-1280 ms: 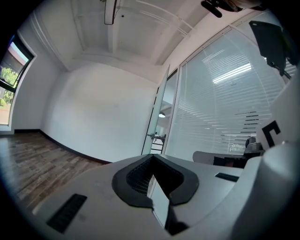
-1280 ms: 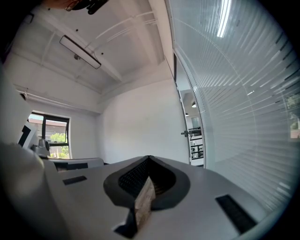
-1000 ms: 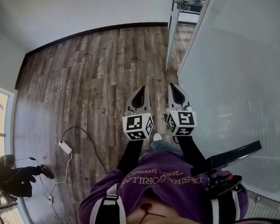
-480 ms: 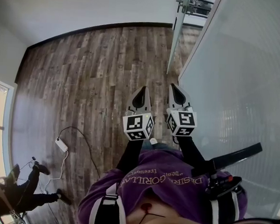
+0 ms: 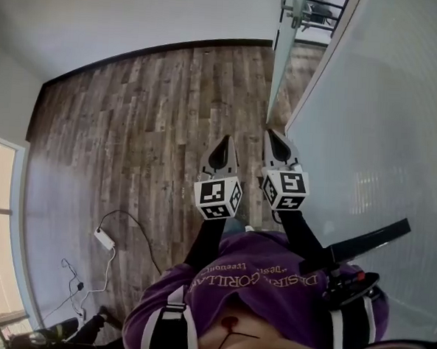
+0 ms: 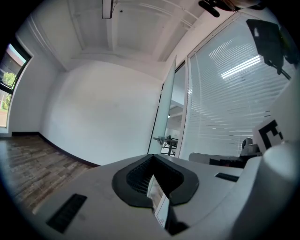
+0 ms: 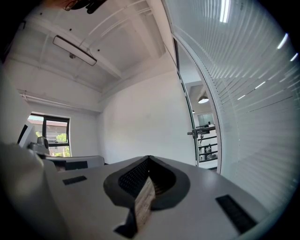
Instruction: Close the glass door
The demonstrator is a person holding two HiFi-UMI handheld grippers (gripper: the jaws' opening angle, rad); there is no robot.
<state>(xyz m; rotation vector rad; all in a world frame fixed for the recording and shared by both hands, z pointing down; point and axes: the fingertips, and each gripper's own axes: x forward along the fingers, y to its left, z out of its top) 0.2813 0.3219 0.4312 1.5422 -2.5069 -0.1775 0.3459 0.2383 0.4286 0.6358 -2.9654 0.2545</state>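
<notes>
The glass door (image 5: pixel 282 56) stands open at the far right of the head view, its leaf edge-on with a metal handle (image 5: pixel 293 9) near the top. It also shows ahead as a pale glass leaf (image 6: pixel 167 110) with its handle (image 6: pixel 161 139), and as a thin frame edge (image 7: pixel 187 112) with the handle (image 7: pixel 194 133). My left gripper (image 5: pixel 220 142) and right gripper (image 5: pixel 274 135) are held side by side over the wooden floor, pointing toward the door and well short of it. Both are shut with nothing between the jaws.
A frosted glass wall with blind stripes (image 5: pixel 384 121) runs along the right. White walls (image 5: pixel 132 13) close the room ahead. A white power strip with cables (image 5: pixel 104 238) lies on the wooden floor (image 5: pixel 133 128) at the left. A window (image 7: pixel 49 136) is far left.
Both grippers and the viewpoint have moved forward toward the door. The dark figure at the lower left has slid out of view.
</notes>
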